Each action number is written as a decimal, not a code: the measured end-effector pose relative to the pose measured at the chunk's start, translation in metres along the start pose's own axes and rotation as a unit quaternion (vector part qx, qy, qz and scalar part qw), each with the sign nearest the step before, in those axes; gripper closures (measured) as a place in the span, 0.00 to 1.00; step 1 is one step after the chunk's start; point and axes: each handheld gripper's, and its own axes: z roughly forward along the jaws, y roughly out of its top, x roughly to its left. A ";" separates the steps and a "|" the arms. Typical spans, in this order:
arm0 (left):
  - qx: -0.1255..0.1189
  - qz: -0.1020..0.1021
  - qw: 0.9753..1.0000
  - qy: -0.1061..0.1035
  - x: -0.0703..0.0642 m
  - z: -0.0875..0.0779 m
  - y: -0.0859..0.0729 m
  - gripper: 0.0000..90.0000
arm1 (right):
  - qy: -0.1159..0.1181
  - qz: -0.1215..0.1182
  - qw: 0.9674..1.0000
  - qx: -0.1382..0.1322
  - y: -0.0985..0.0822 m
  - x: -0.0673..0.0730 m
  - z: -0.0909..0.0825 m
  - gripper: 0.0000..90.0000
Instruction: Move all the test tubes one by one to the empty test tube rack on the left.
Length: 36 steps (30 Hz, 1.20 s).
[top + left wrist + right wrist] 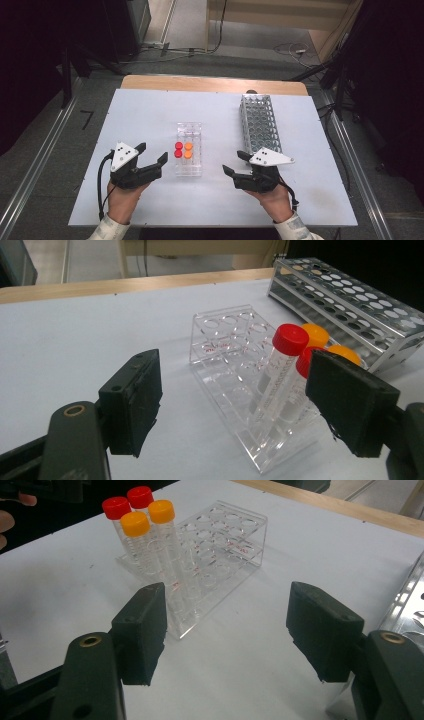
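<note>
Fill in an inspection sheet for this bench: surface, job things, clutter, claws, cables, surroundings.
Surface: white tabletop, bare apart from the racks; wooden edge at the far side.
Job's things: clear plastic rack mid-table holding two red-capped tubes and two orange-capped tubes, upright; other holes empty.
Clutter: metal rack at far right, no tubes seen in it.
Claws: left claw open, nothing between the jaws, left of the clear rack; right claw open, empty, to its right.
Cables: black cable trailing from the left claw; loose leads on the floor beyond the table.
Surroundings: grey floor, dark stands at both sides.
</note>
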 end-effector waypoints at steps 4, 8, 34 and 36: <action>0.000 -0.002 1.000 0.004 0.003 -0.001 -0.002 0.26 | -0.006 0.002 1.000 0.001 -0.002 -0.002 -0.003 0.34; -0.003 -0.003 1.000 0.007 0.005 -0.004 -0.004 0.25 | -0.011 0.004 1.000 0.000 -0.005 -0.006 -0.006 0.34; 0.009 -0.013 0.999 0.028 0.018 -0.009 -0.018 0.21 | -0.076 0.028 0.997 -0.002 -0.030 -0.046 -0.049 0.32; 0.009 -0.013 0.999 0.029 0.018 -0.008 -0.019 0.21 | -0.081 0.032 0.996 -0.003 -0.033 -0.049 -0.052 0.32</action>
